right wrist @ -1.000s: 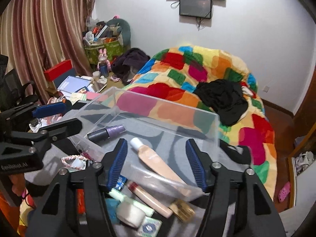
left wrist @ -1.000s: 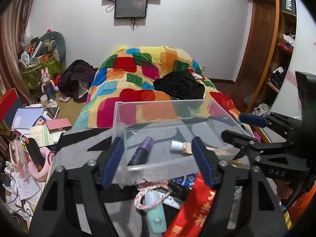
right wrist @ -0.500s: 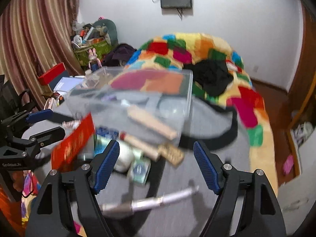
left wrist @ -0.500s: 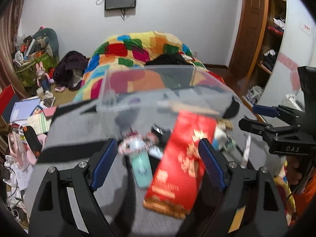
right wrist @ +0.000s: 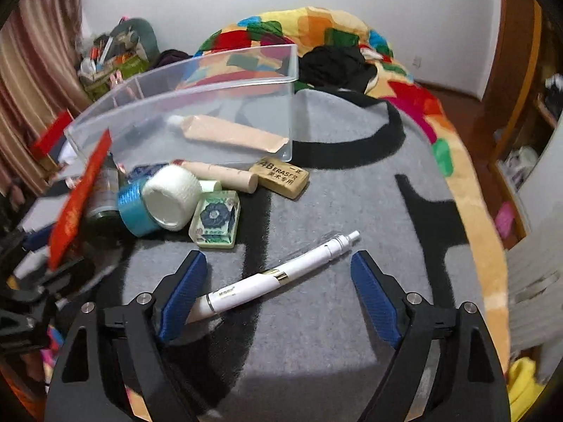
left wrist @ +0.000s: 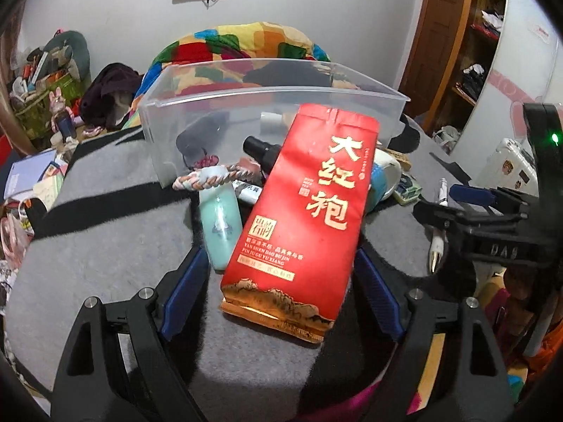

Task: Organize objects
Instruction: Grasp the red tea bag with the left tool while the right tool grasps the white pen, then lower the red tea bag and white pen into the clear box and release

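Both hand-held grippers empty, jaws spread wide. Right hand-held gripper (right wrist: 278, 295) straddles white pen (right wrist: 278, 276) on the grey blanket (right wrist: 334, 334); left hand-held gripper (left wrist: 279, 297) brackets near end of red tea packet (left wrist: 304, 218).

Landmark: clear bin (right wrist: 183, 105).
- In front of bin, still loose: pen, tea packet, mint bottle (left wrist: 221, 223), braided cord (left wrist: 207, 177), tape rolls (right wrist: 155, 202), green tin (right wrist: 215, 219), eraser (right wrist: 279, 176).
- Inside bin: only 1 peach tube (right wrist: 232, 133) plain; a dark item behind it unclear.

Judgement: early stage, most sorting left.
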`<state>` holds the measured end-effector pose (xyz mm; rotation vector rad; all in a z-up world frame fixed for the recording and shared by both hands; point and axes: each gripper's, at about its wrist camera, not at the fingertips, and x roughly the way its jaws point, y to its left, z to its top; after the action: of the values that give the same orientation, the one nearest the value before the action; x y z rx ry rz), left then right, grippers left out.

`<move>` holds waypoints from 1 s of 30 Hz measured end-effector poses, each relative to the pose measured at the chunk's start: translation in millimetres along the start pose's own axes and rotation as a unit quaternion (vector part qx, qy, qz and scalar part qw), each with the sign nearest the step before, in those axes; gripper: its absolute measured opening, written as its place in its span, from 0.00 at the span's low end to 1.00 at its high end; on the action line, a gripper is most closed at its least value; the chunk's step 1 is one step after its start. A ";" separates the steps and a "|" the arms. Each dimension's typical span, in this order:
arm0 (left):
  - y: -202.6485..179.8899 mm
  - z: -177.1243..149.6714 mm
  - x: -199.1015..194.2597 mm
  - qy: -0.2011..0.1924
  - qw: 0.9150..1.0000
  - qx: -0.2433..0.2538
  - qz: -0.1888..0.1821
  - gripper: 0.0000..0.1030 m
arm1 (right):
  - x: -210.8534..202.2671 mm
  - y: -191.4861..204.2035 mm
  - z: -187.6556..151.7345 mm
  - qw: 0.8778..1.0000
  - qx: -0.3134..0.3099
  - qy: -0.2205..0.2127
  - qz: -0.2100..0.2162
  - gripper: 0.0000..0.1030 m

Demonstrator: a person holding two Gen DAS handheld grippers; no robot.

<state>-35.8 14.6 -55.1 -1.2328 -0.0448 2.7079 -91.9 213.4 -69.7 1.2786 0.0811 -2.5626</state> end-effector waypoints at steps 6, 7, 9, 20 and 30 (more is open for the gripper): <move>3.1 -2.7 -5.1 -0.011 1.000 -0.010 -0.005 0.59 | -12.2 -10.5 -9.1 1.000 -0.002 -0.007 0.031 0.57; 2.9 -4.1 -6.9 -0.014 1.000 -0.011 -0.003 0.58 | -15.3 -12.8 -11.0 0.999 -0.002 -0.007 0.038 0.51; 2.7 -6.2 -9.4 -0.018 1.000 -0.012 -0.002 0.56 | -20.8 -15.0 -13.1 0.999 -0.002 -0.005 0.050 0.43; -7.6 -7.4 -27.7 -0.044 0.999 -0.003 0.012 0.55 | -21.3 -25.7 -13.5 0.998 0.036 0.022 0.035 0.35; -7.4 -1.3 -31.0 -0.064 0.998 -0.007 0.015 0.55 | -19.0 -8.1 -17.2 1.000 -0.009 -0.004 -0.006 0.16</move>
<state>-13.9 16.8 -32.1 -1.0706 -0.0624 2.8148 -70.0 228.3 -65.7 1.2646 0.1095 -2.5716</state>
